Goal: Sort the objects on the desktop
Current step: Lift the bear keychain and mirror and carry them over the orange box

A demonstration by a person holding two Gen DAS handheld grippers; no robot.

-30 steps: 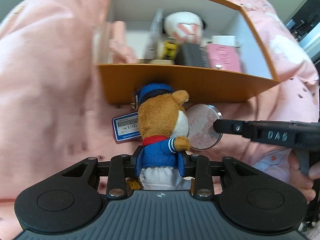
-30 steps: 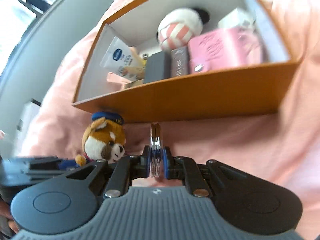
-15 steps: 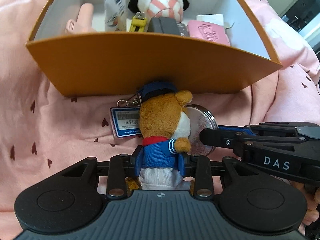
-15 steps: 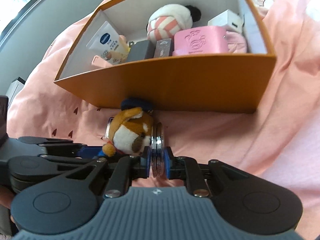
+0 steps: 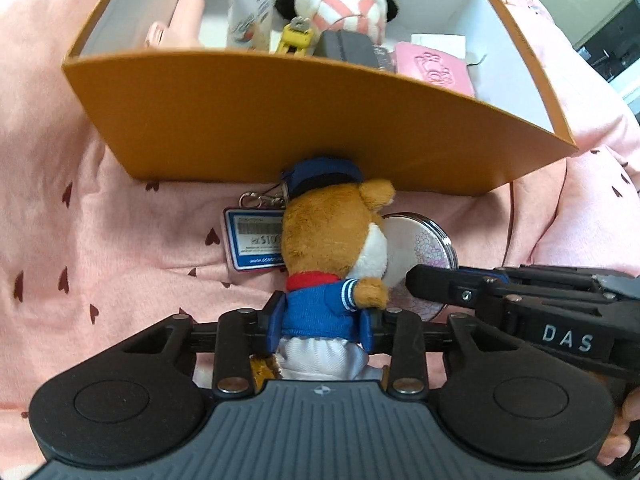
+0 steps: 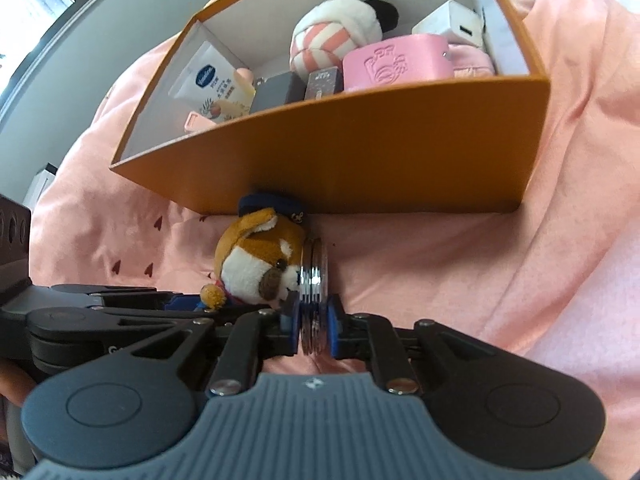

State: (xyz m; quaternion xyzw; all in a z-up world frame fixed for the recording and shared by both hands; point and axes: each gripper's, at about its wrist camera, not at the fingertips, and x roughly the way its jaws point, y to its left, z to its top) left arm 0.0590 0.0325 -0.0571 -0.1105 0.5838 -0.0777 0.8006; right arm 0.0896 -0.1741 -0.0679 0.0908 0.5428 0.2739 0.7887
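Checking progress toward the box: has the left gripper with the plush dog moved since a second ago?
Yes. The left gripper, shut on the plush dog, has sunk: the orange box front wall now looms larger above it.

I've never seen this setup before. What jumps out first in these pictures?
A plush bear in a sailor suit sits pinched in the left claw, just in front of an orange box full of small things. Beside it, the right claw grips a round compact mirror on edge.
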